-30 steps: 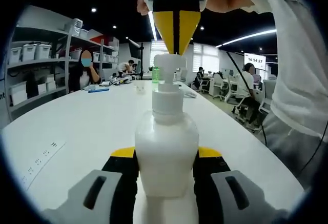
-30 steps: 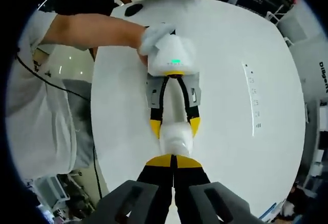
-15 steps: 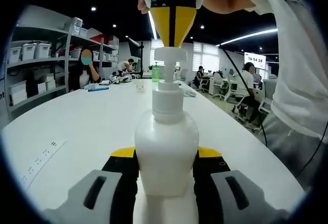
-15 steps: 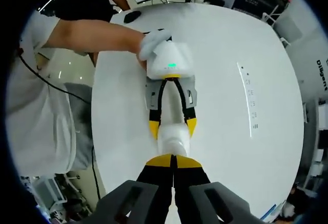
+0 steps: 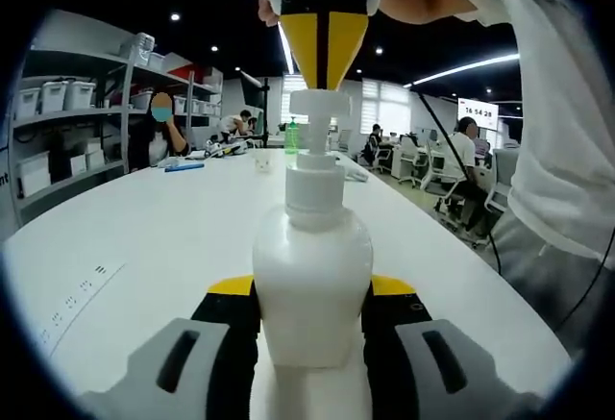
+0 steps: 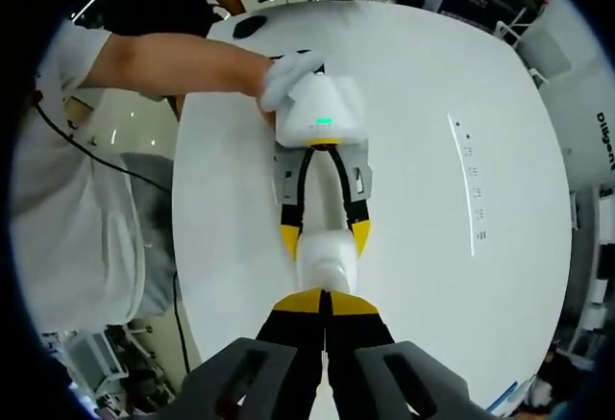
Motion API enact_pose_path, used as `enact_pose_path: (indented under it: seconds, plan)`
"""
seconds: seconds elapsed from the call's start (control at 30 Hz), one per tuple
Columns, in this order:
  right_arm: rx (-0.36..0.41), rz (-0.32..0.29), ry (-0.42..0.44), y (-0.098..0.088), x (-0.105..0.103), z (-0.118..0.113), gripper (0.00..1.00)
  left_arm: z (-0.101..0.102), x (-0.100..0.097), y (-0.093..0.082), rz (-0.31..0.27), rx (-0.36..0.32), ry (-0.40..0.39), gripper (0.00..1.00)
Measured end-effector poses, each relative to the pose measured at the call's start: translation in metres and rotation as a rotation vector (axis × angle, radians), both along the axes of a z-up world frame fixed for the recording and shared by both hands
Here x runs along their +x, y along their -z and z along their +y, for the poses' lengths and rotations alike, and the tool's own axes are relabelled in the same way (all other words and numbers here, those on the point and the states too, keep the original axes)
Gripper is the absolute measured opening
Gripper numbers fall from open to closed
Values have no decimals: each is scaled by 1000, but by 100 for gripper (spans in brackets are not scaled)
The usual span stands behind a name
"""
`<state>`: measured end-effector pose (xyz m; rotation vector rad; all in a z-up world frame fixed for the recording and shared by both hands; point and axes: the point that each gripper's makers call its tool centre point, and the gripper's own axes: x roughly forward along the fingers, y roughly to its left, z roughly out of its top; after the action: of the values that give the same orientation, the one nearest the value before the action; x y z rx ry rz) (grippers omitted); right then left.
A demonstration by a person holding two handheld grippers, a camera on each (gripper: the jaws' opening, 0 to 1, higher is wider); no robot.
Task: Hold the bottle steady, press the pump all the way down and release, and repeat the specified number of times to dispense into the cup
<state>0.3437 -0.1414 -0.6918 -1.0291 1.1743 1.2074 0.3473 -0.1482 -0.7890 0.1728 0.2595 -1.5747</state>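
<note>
Bottle on the table, one gripper around it, the other above it.

In the left gripper view the bottle (image 5: 312, 285) stands upright on the table (image 5: 144, 237), between the jaws of the left gripper (image 5: 312, 329). The pump (image 5: 318, 127) sits on top of the bottle, and the right gripper (image 5: 327, 50) hangs directly over it, tips at the pump head. Shelves (image 5: 58, 141) stand to the left, desks behind. In the right gripper view the right gripper (image 6: 326, 305) is above the bottle (image 6: 327, 261), the left gripper (image 6: 322, 233) beyond it.
</note>
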Motion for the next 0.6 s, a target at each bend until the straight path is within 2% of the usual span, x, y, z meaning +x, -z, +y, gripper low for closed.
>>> enact_pose_path:
  seconds: [0.5, 0.6]
  plan:
    - [-24, 13, 16, 2, -2, -2, 0, -1, -1, 0, -4, 9, 2, 40]
    - [-36, 14, 21, 7, -2, -2, 0, -1, -1, 0, -5, 6, 2, 40]
